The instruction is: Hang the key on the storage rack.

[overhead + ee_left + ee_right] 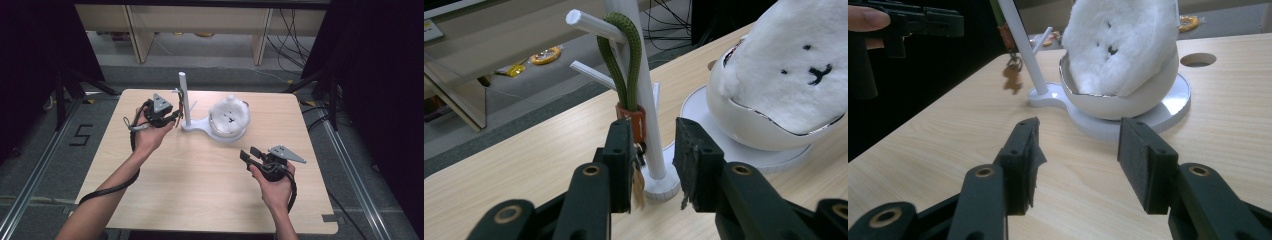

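A white stand with side pegs rises at the back middle of the table, joined at its base to a white bowl holding a white plush. A green cord loop hangs from the upper peg, with an orange collar and a small brown charm below it. My left gripper is open right at the pole, its left jaw beside the collar. My right gripper is open and holds nothing, pointing at the bowl from the front right.
The wooden table has a round hole behind the bowl. Pale shelf legs and cables lie on the floor beyond. Black curtains and tripod legs flank both sides. A taped "5" marks the floor at left.
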Demonstrator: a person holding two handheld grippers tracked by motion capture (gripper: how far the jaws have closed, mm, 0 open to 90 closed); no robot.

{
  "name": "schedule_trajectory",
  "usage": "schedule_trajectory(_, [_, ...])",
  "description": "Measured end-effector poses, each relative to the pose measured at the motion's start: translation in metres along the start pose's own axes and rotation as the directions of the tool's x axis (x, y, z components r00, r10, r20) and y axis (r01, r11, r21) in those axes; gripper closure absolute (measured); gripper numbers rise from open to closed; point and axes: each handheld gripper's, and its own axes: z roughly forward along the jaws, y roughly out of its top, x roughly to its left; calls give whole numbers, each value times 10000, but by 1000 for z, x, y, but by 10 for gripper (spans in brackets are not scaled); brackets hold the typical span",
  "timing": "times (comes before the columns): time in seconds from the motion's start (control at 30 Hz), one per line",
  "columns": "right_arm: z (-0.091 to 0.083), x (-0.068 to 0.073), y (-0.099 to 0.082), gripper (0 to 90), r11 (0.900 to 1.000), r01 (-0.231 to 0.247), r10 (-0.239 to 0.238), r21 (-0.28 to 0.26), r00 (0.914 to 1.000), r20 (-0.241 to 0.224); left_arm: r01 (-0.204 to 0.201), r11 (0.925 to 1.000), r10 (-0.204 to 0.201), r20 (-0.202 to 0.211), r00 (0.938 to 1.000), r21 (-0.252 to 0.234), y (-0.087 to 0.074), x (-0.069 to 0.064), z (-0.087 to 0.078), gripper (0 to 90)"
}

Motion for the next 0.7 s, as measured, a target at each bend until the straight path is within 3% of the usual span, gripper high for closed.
schedule_trajectory(0.13, [0,-1,0,522,9999,105,-104,-2,9999,61,130,9999,-131,111,9999,111,-3,0,-4,641])
schedule_trajectory(0.23, [-2,1,-1,520,9992,-386,386,63,9993,12,139,9999,-140,284,9995,52,-4,1,-9,610])
schedule_trajectory(0.27, [0,-3,-1,520,9999,82,-81,-88,9999,151,213,9997,-216,439,9988,88,-7,1,-14,599])
schedule_trajectory(0.37, [-3,-4,0,518,10000,70,-69,-61,9999,149,84,9999,-91,539,9985,125,-11,4,-21,563])
schedule_trajectory(0.4, [-4,-2,0,518,9991,-410,410,52,9991,132,111,9999,-117,522,9986,119,-12,4,-23,556])
schedule_trajectory(0.43, [-4,-2,0,517,9991,-418,418,37,9990,142,106,9998,-113,526,9986,142,-14,5,-26,551])
schedule_trajectory(0.47, [-2,-6,0,517,9999,86,-83,-148,9998,169,106,9998,-113,526,9986,142,-14,5,-26,545])
schedule_trajectory(0.5, [-2,-6,0,517,9999,86,-83,-148,9998,169,-5,10000,7,658,9978,-20,-15,8,-27,545])
schedule_trajectory(0.7, [-3,-9,-1,513,9997,222,-219,-127,9994,284,159,9997,-167,439,9989,182,-27,11,-42,522])
